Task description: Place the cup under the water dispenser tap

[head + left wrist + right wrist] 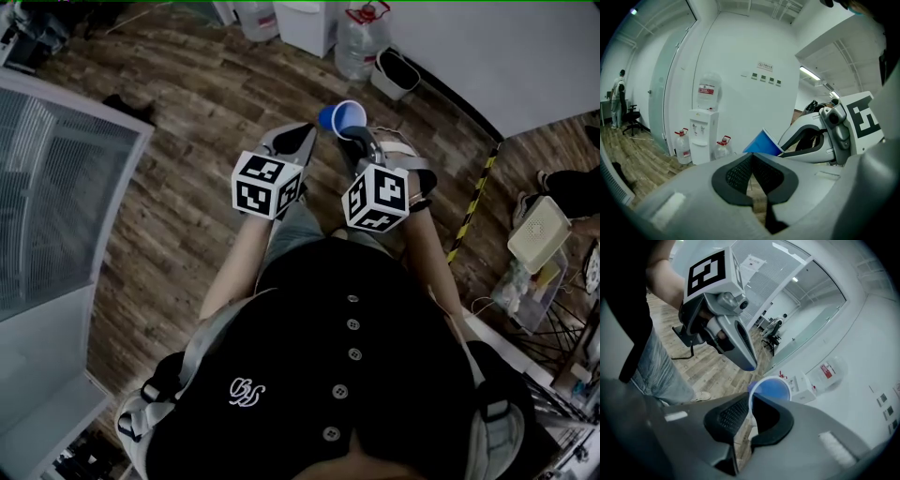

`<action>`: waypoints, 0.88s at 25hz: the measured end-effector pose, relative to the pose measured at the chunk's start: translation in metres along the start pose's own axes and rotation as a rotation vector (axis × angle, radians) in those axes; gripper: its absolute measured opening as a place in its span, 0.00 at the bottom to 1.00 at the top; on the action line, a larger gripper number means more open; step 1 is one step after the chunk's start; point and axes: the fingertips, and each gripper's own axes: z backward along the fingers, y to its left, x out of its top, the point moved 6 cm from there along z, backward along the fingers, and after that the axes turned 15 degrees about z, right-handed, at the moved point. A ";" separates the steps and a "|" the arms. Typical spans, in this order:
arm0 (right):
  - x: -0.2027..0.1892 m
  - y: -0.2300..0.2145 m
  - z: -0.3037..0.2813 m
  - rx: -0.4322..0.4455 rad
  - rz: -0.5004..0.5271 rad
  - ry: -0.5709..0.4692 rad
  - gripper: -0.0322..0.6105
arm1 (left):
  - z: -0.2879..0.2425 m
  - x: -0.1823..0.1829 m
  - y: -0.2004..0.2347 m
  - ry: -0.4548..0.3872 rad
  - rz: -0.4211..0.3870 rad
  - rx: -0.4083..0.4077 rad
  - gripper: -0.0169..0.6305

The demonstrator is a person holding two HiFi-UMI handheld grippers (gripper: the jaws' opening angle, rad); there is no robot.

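In the head view two grippers are showing, each carrying one black-and-white marker cube (pixel 267 185). The left gripper (pixel 302 136) is pointing toward twelve o'clock with nothing at its tip. The right gripper (pixel 356 141) is gripping the single blue cup (pixel 342 116), a smooth tapered cup with a pale rim, tilted and hanging over the planked wood floor (pixel 187 122). At twelve o'clock the white lower body of the one water dispenser (pixel 309 23) is being cut off by the picture's edge, with two clear water bottles (pixel 361 42) flanking it. The left gripper view is showing that gripper's two dimpled black pads (pixel 738 173) lying together with nothing between them. Only here is the dispenser standing in full, boxy, at ten o'clock and well apart from the cup. One bottle is sitting on top and two red-capped ones are on the floor beside it. The cup's blue wall is poking up at one o'clock. The right gripper view alone is showing the grip: the two jaws are clamping the cup's thin wall between them, its round mouth opening toward one o'clock.
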 end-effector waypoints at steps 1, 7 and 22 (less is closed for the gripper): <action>0.000 -0.007 -0.007 0.001 0.001 0.004 0.09 | -0.004 0.006 0.007 0.001 -0.005 -0.005 0.03; 0.011 -0.056 -0.060 0.001 -0.006 0.034 0.09 | -0.031 0.050 0.065 0.013 -0.005 -0.045 0.03; 0.036 -0.146 -0.163 -0.007 -0.074 0.061 0.09 | -0.062 0.111 0.170 0.071 -0.020 -0.099 0.03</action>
